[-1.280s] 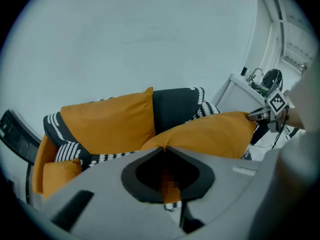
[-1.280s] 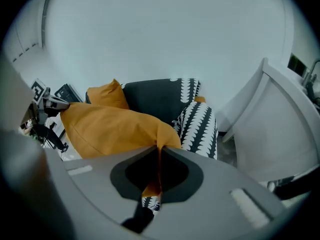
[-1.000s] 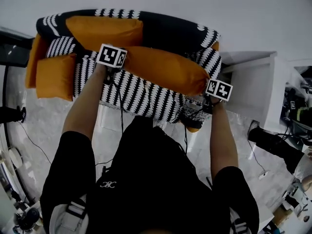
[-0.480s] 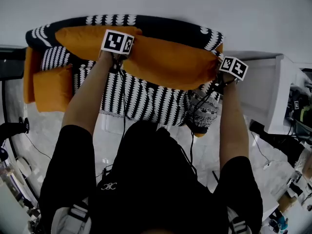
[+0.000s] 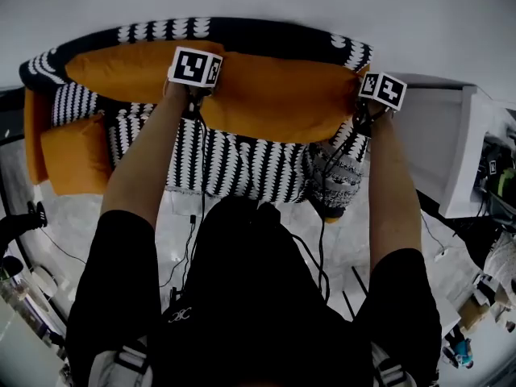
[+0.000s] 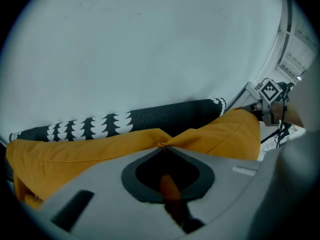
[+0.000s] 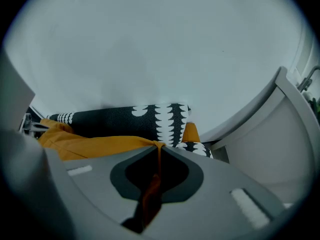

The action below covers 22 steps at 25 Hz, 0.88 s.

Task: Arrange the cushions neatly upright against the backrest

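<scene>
Both grippers hold a long orange cushion (image 5: 278,99) that lies lengthwise against the black-and-white patterned backrest (image 5: 266,39) of a sofa. My left gripper (image 5: 196,77) is shut on the cushion's left end, with orange fabric pinched between the jaws (image 6: 162,145). At the right end my right gripper (image 5: 367,103) is shut on a fold of the same cover (image 7: 159,145). A second orange cushion (image 5: 113,67) leans on the backrest further left. A smaller orange cushion (image 5: 72,156) sits on the seat by the left armrest.
A white cabinet (image 5: 439,143) stands close to the sofa's right end. A patterned throw (image 5: 334,188) hangs off the seat's front right corner. Cables trail over the pale floor (image 5: 185,216) in front. Clutter lines the floor at both sides.
Both grippers have carried the long cushion from above the seat back to the backrest, where it now lies level. The sofa sits lower and more central in the head view.
</scene>
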### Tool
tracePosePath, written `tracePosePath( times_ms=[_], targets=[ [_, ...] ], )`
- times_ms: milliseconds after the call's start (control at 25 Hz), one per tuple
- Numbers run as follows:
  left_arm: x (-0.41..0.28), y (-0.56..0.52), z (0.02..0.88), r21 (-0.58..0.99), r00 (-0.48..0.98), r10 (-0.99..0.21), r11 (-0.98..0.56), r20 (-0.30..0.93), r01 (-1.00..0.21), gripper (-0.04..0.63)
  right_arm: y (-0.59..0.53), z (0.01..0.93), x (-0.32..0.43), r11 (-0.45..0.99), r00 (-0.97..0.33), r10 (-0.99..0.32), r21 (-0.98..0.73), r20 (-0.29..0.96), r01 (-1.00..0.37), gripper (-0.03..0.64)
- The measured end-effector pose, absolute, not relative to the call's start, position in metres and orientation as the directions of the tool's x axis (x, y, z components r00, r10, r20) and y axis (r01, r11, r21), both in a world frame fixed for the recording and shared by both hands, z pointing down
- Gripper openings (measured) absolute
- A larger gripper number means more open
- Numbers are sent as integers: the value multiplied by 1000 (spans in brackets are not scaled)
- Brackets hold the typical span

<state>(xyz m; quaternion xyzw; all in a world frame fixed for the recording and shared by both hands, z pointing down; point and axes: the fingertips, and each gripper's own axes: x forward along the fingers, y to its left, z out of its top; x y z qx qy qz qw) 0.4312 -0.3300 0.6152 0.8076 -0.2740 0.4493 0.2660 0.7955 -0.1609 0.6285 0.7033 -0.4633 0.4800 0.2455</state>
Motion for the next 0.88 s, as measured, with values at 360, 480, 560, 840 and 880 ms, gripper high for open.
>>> tracePosePath(
  times_ms=[360,480,560,840,880],
  targets=[
    [426,-315,644,176,452,-224,-706,863,-686,21,-139,658,791,-466,147,-336,-29,930,-884,40],
    [416,-312,641,164,462,-261,-699,848,-696,26,-135,651,790,-466,132,-352,-51,927,-884,78],
    [409,-314,632,153,468,-298,-689,832,-709,36,-134,639,795,-474,148,-391,-60,909,-879,124],
    [383,-329,575,85,450,-457,-623,767,-778,104,-117,590,806,-503,269,-456,4,848,-864,8],
    [379,-328,566,85,448,-477,-607,756,-790,102,-115,582,803,-501,279,-473,5,836,-865,6]
  ],
)
